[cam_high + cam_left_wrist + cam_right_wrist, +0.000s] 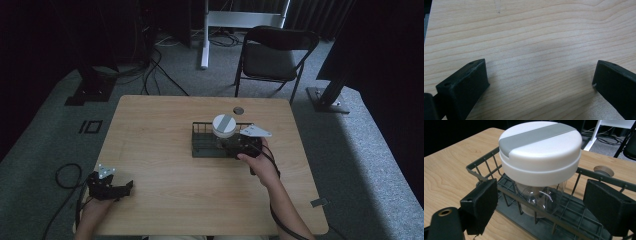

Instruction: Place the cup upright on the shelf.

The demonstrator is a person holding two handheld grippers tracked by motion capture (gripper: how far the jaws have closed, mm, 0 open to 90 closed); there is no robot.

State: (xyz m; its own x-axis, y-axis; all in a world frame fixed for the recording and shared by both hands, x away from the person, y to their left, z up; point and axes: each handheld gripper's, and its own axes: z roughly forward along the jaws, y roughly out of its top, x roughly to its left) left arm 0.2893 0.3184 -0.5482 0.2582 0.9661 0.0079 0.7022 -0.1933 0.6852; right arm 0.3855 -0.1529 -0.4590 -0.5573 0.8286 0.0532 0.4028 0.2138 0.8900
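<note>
Flanking jar (pixel 541 167) in wire basket (pixel 486 162), right gripper (pixel 541 206) fingers apart.

A light wooden table (pixel 165 165) is seen from above, set on grey carpet. A dark wire basket (pixel 202 146) stands right of the table's centre. A clear jar with a white, grey-striped lid (pixel 224 125) is stood upright in the basket's right part. The right gripper (pixel 239 146) is held at the basket's right end, just beside the jar; its jaw state cannot be judged. The left gripper (pixel 126 188) is rested near the table's front left edge, well apart from the basket. A black folding chair (pixel 272 55) is placed beyond the table.
</note>
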